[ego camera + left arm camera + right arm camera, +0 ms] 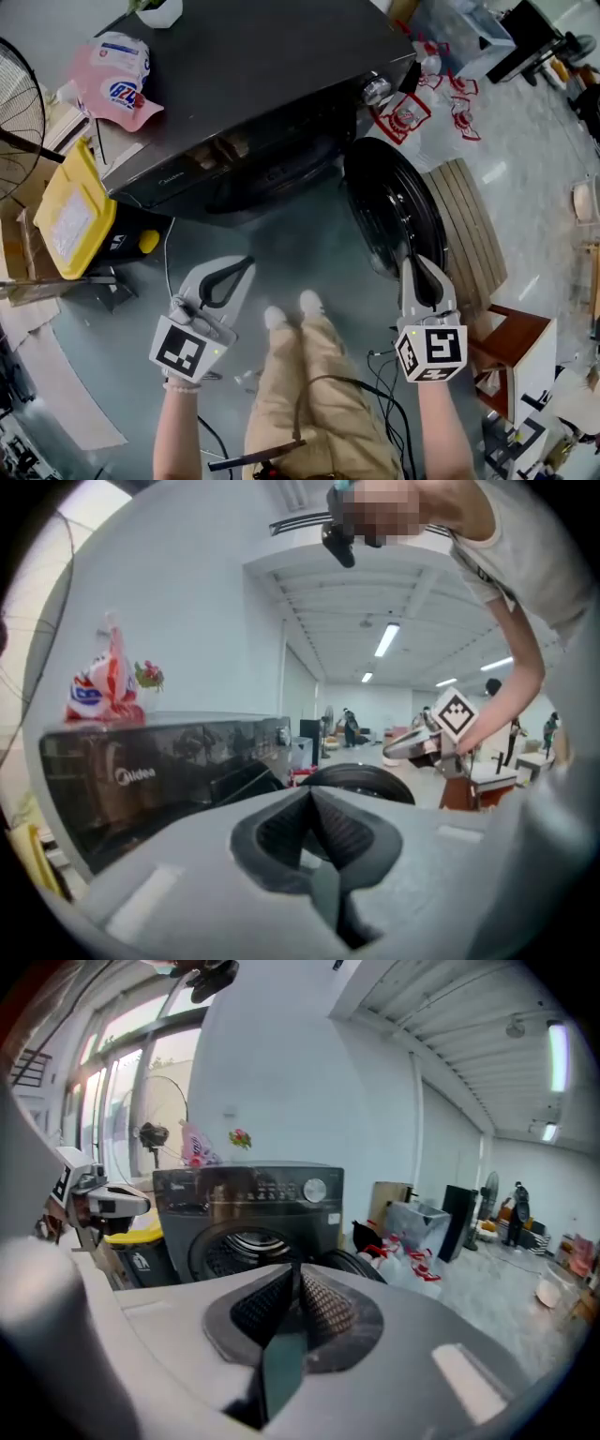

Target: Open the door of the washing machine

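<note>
In front of the washing machine (253,56), the person holds both tools up, clear of its front. The left tool (244,265) has its jaws closed together with nothing between them. The right tool (411,267) is also narrow: its pads meet at the tips and hold nothing. I judge that they are held empty like this because the door (394,220) is already off its latch and needs no grip. The right tool is near the free edge of the door, which fits with it being the tool that works on the door. The left tool is opposite the drum opening (262,173) and touches nothing.

The door stands swung out at the right side of the washing machine's front, as the head view shows it. It is a round disc, so it has no real long axis. Its plane stands upright and runs from the machine's front out toward the person. Its inner side seems to face the space before the opening. A pink cap (117,89) lies on top of the washing machine, and a yellow bin (70,211) stands at its left side.
</note>
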`<action>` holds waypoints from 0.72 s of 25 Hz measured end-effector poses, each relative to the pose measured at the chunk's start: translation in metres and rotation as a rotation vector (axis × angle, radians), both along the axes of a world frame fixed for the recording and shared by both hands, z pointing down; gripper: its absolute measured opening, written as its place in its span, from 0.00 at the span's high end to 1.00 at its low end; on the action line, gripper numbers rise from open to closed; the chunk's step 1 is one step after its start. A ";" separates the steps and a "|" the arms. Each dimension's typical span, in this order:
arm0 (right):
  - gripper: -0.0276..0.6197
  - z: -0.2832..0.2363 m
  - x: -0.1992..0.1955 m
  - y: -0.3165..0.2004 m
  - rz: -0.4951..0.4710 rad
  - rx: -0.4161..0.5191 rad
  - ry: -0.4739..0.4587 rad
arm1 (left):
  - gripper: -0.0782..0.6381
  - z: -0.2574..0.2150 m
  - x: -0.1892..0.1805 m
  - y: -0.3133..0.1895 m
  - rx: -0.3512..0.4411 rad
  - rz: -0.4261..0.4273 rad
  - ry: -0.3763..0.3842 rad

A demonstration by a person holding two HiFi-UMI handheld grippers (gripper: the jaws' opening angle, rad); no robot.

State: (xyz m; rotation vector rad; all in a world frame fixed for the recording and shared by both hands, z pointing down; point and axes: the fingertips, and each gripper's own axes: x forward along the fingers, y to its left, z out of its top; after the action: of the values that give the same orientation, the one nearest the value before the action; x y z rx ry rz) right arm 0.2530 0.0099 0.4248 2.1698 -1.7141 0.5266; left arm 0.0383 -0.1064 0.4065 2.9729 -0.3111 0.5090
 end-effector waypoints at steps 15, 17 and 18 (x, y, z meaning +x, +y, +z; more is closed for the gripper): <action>0.92 -0.168 -0.121 -0.080 -0.404 0.223 0.009 | 0.90 -0.166 -0.081 -0.010 0.184 -0.207 0.070; 0.92 -0.182 -0.130 -0.085 -0.436 0.245 0.013 | 0.90 -0.182 -0.095 -0.011 0.219 -0.245 0.064; 0.92 -0.188 -0.136 -0.086 -0.453 0.255 0.014 | 0.90 -0.188 -0.102 -0.011 0.237 -0.264 0.057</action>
State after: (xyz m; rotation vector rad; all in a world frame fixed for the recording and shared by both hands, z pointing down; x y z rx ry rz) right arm 0.1175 -0.0764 0.2370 1.8316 -2.2770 0.1793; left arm -0.0635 -0.1174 0.2188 3.0915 -0.7957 0.3797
